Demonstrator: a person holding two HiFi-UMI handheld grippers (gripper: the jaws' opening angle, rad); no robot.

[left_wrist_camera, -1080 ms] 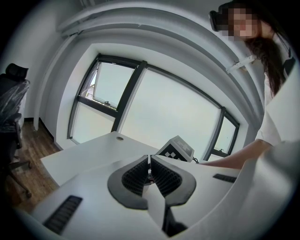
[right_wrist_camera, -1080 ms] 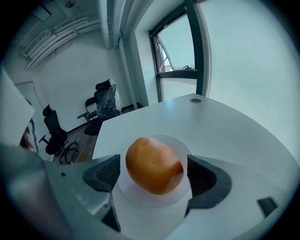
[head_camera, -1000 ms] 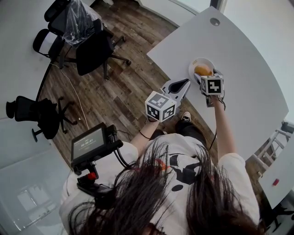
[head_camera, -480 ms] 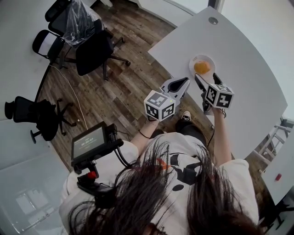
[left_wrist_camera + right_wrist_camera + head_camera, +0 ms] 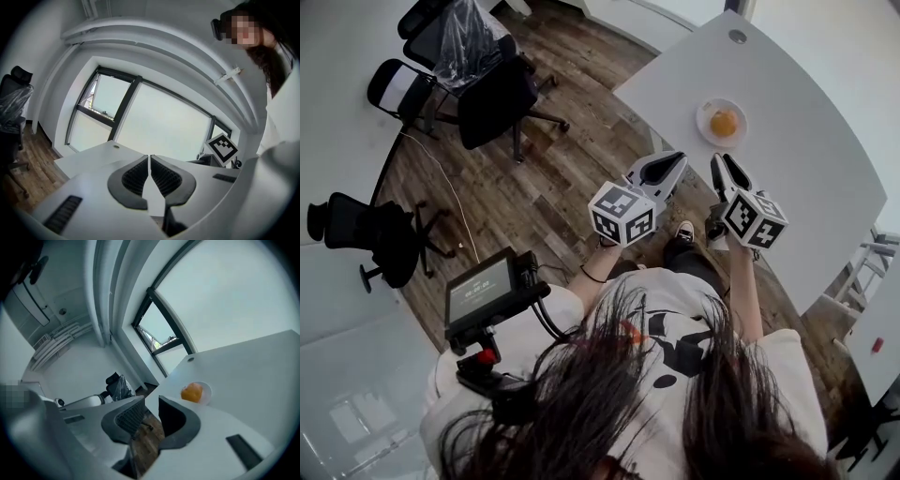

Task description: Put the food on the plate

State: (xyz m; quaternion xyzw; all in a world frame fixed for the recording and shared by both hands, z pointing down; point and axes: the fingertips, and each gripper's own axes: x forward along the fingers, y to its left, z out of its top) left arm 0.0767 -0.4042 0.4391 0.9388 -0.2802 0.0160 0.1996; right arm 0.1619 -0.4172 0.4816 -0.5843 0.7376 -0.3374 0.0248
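An orange piece of food [image 5: 724, 123] lies on a small white plate [image 5: 705, 112] near the white table's front edge. The right gripper view shows the same food [image 5: 191, 392] and plate [image 5: 206, 391], well beyond the jaws. My right gripper [image 5: 729, 161] hangs off the table edge over the floor, short of the plate. Its jaws are closing, with a narrow gap still between them [image 5: 151, 401] and nothing in it. My left gripper [image 5: 675, 161] is held beside it, shut and empty, its pads touching [image 5: 149, 157].
The white table [image 5: 806, 178] stretches to the right. Black office chairs [image 5: 492, 89] [image 5: 366, 230] stand on the wooden floor at the left. A device with a screen [image 5: 483, 291] hangs at the person's left side. A second white surface [image 5: 872, 361] is at the far right.
The right gripper has drawn back from the plate toward the person, leaving the orange food on it, and its jaws have narrowed. The left gripper has stayed roughly where it was.
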